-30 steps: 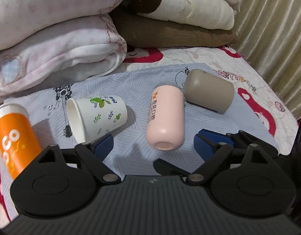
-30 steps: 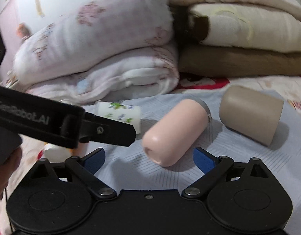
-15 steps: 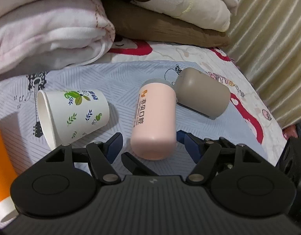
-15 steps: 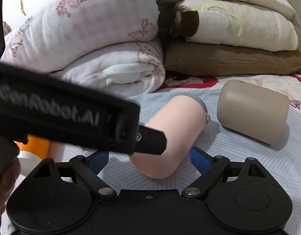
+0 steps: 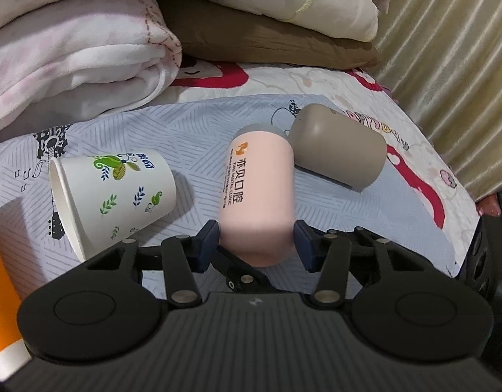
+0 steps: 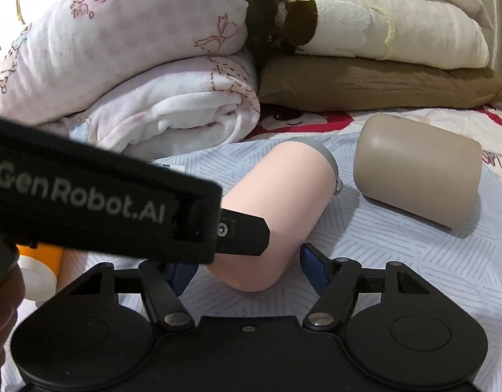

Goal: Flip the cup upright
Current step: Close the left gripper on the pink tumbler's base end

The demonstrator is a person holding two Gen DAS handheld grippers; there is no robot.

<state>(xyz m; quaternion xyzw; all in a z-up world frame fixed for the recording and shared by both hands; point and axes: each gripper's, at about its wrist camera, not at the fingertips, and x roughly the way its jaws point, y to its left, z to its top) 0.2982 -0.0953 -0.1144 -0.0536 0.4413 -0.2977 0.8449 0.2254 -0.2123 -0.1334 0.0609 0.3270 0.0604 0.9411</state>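
Note:
A pink cup (image 5: 256,192) with a grey lid lies on its side on the blue-grey cloth (image 5: 198,124). My left gripper (image 5: 256,245) has its blue pads on both sides of the cup's near end, closed to about its width. In the right wrist view the same pink cup (image 6: 283,202) lies between my open right gripper (image 6: 247,269), whose pads stand apart from it. The left gripper's black body (image 6: 104,202) crosses that view and hides the cup's left part.
A white paper cup (image 5: 114,192) with leaf prints lies on its side to the left. A taupe cup (image 5: 339,147) lies on its side to the right (image 6: 417,176). An orange cup (image 5: 3,300) is at far left. Folded blankets (image 5: 81,52) are stacked behind. A curtain (image 5: 453,49) hangs on the right.
Both grippers moved forward onto the pink cup. The left gripper's jaws narrowed from wide open to the cup's sides. The left gripper's body came further across the right wrist view.

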